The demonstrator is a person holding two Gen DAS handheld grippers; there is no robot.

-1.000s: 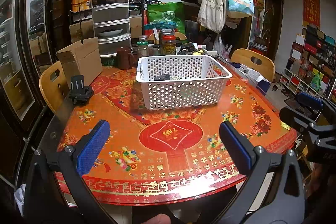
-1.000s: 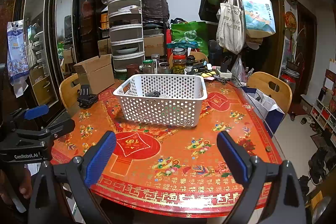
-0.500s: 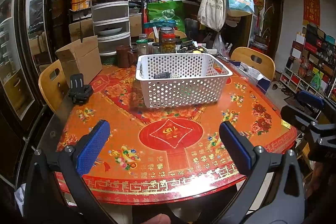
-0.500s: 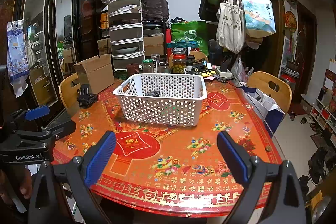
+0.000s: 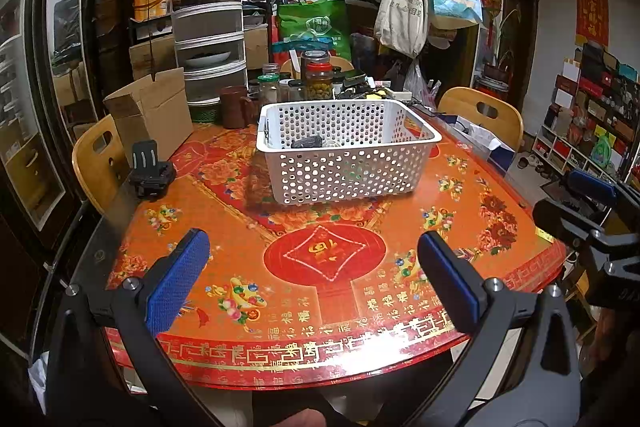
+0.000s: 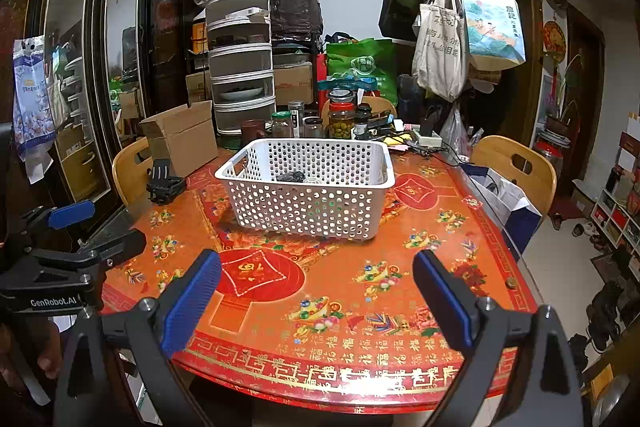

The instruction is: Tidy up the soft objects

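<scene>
Left gripper [image 5: 312,279]: jaws spread wide, holding nothing, above the near table [image 5: 500,267] edge.
Right gripper [image 6: 316,291]: jaws equally wide, holding nothing.
Soft objects [image 5: 306,142]: 1 dark lump and a paler one beside it, lying in the white basket [image 5: 344,171] mid-table, well apart from both grippers.
Handling: probably light and squashy; pinch the bulk from above, gently.
Views: left wrist shows the basket's right wall; right wrist shows its left handle slot and the dark lump [image 6: 291,176].
</scene>
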